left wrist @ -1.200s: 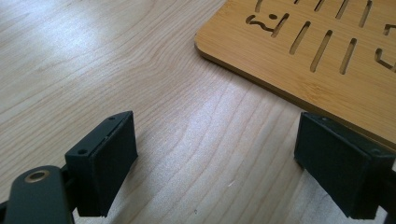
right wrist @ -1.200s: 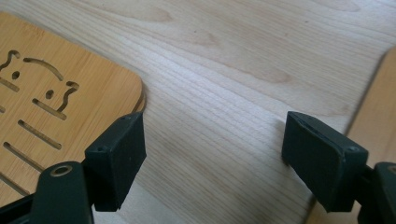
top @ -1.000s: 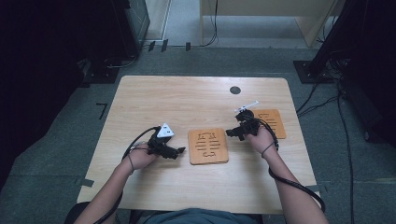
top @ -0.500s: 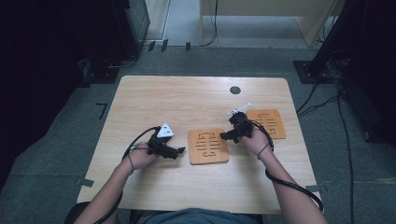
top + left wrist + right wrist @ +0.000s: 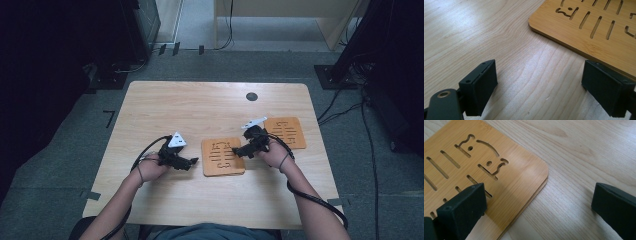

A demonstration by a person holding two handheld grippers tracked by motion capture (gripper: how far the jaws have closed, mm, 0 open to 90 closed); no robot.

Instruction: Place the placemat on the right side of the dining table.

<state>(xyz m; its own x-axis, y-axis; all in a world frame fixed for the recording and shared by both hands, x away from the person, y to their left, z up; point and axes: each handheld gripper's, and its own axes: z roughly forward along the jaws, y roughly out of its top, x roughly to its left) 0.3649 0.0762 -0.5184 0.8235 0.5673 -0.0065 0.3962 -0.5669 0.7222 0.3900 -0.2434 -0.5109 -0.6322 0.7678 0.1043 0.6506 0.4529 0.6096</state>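
A square bamboo trivet (image 5: 223, 157) with cut slots lies flat near the table's middle; a second one (image 5: 285, 132) lies to its right. My left gripper (image 5: 192, 162) rests low at the near trivet's left edge, jaws open, nothing between them. In the left gripper view the trivet (image 5: 596, 27) lies ahead, close to the right-hand jaw. My right gripper (image 5: 239, 150) is open at the near trivet's right edge. In the right gripper view the trivet's rounded corner (image 5: 499, 180) lies between the spread jaws, one jaw over the board, the other over bare table.
The light wooden table (image 5: 200, 105) has a round black grommet (image 5: 252, 96) near its far edge. Black cables (image 5: 310, 195) trail from both grippers toward the near edge. Dark equipment and floor cables surround the table.
My right gripper has moved left and toward me, from the right-hand trivet to the right edge of the middle one. The left gripper has stayed put.
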